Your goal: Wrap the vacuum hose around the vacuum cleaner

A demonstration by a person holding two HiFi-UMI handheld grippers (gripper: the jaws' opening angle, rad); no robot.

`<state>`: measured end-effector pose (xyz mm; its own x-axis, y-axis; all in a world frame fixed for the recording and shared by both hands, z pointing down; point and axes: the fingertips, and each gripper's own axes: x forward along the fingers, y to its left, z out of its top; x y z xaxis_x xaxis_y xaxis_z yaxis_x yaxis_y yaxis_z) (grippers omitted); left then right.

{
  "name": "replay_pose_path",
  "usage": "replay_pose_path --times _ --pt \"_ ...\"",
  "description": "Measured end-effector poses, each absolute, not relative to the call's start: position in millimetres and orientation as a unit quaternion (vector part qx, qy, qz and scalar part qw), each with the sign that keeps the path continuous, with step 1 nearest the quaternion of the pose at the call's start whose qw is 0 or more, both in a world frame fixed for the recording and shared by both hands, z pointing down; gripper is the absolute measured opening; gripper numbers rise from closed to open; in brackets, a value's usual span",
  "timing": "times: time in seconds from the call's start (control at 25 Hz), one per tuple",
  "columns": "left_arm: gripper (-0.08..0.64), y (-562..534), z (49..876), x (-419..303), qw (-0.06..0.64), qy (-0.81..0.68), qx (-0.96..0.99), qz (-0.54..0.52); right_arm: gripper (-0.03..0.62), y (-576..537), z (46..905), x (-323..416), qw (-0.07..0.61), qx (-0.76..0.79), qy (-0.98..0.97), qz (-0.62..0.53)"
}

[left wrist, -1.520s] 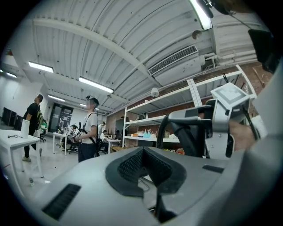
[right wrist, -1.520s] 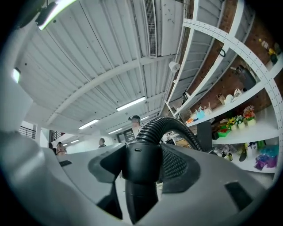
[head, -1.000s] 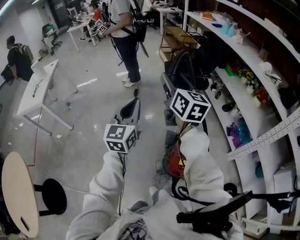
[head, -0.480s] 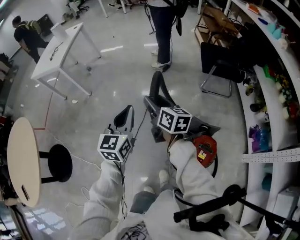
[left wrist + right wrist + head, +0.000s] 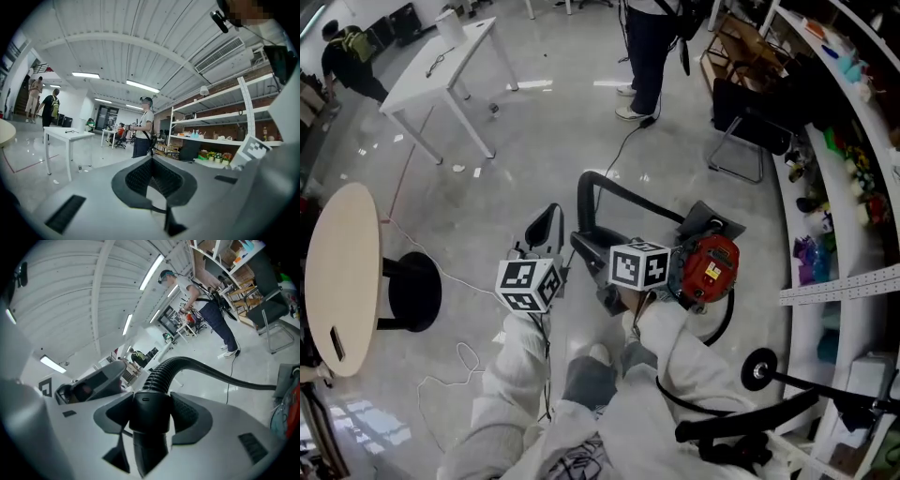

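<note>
The red vacuum cleaner (image 5: pixel 710 265) lies on the floor to the right of my right gripper (image 5: pixel 598 258). Its black ribbed hose (image 5: pixel 623 187) arcs up from the gripper and back toward the machine. In the right gripper view the right gripper (image 5: pixel 150 404) is shut on the hose's smooth black end cuff, and the hose (image 5: pixel 187 364) curves away to the right. My left gripper (image 5: pixel 546 223) hovers just left of the hose over bare floor. In the left gripper view, the left gripper (image 5: pixel 151 161) has its pads meeting at the tips with nothing between them.
A person (image 5: pixel 652 37) stands ahead, with a thin cable (image 5: pixel 623 150) running from near their feet toward the vacuum. A black chair (image 5: pixel 750 127) and curved white shelves (image 5: pixel 839 178) line the right. At the left are a white table (image 5: pixel 441 61), a round beige table (image 5: pixel 342 281) and a black stool (image 5: pixel 412 291).
Both grippers have come down toward the floor. The right one has carried the hose end along, and the red vacuum now lies in full view right beside it.
</note>
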<state>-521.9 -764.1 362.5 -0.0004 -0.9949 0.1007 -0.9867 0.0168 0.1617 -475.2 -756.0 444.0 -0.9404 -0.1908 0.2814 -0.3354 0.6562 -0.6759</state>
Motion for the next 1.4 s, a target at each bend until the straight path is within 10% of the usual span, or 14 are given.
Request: replay_pose_path --times 1.4 --pt "0.002 -394.4 446.9 -130.3 0.162 -0.648 0.744 -0.009 0.239 -293.4 605.6 -35.5 0.207 0.112 -0.843 0.484"
